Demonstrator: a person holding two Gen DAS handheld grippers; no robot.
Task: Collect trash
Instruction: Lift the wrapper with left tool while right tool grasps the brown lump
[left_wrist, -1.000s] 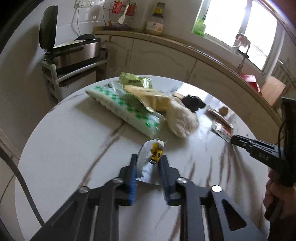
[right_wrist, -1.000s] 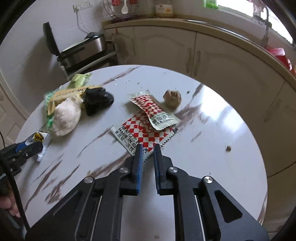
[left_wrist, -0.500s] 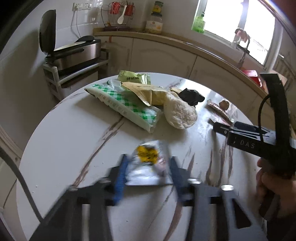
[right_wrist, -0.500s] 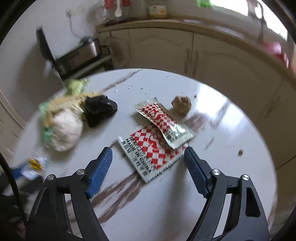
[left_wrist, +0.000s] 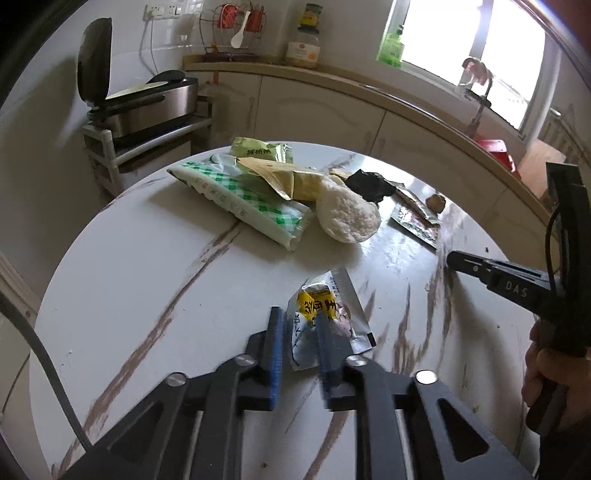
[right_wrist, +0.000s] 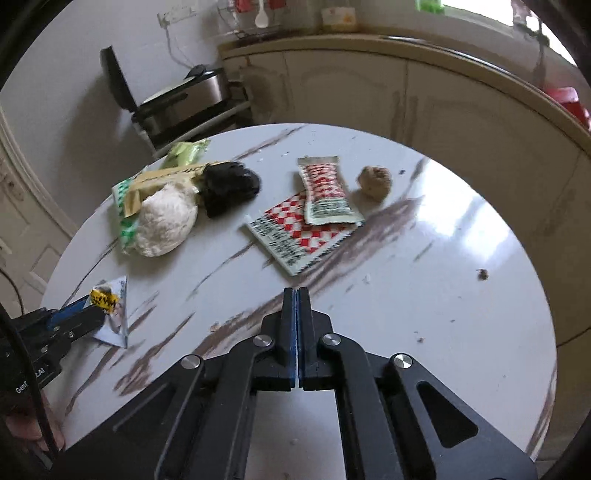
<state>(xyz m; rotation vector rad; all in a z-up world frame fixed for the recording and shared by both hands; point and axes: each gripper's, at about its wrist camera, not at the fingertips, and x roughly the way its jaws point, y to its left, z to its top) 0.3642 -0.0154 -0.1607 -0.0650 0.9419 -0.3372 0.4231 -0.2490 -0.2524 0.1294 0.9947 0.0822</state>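
My left gripper (left_wrist: 299, 325) is shut on a silver wrapper with a yellow label (left_wrist: 325, 314), held just above the round marble table (left_wrist: 147, 277); it also shows in the right wrist view (right_wrist: 107, 306). My right gripper (right_wrist: 297, 295) is shut and empty, hovering short of a red-checked packet (right_wrist: 295, 236) and a red sachet (right_wrist: 325, 192) lying on it. A brown crumpled ball (right_wrist: 375, 181) lies to their right. A pile of trash holds a green-checked bag (left_wrist: 243, 199), a white pad (left_wrist: 347, 218), a tan wrapper (left_wrist: 280, 173) and a black lump (left_wrist: 369, 184).
Curved cream cabinets (left_wrist: 332, 110) wrap the far side of the table. A steel appliance with raised lid (left_wrist: 140, 99) sits on a white rack at far left. A small crumb (right_wrist: 482, 274) lies on the table's right side.
My left gripper opened, then closed again on the silver wrapper. My right gripper opened wide half a second ago and has shut again, empty, nearer the red-checked packet.
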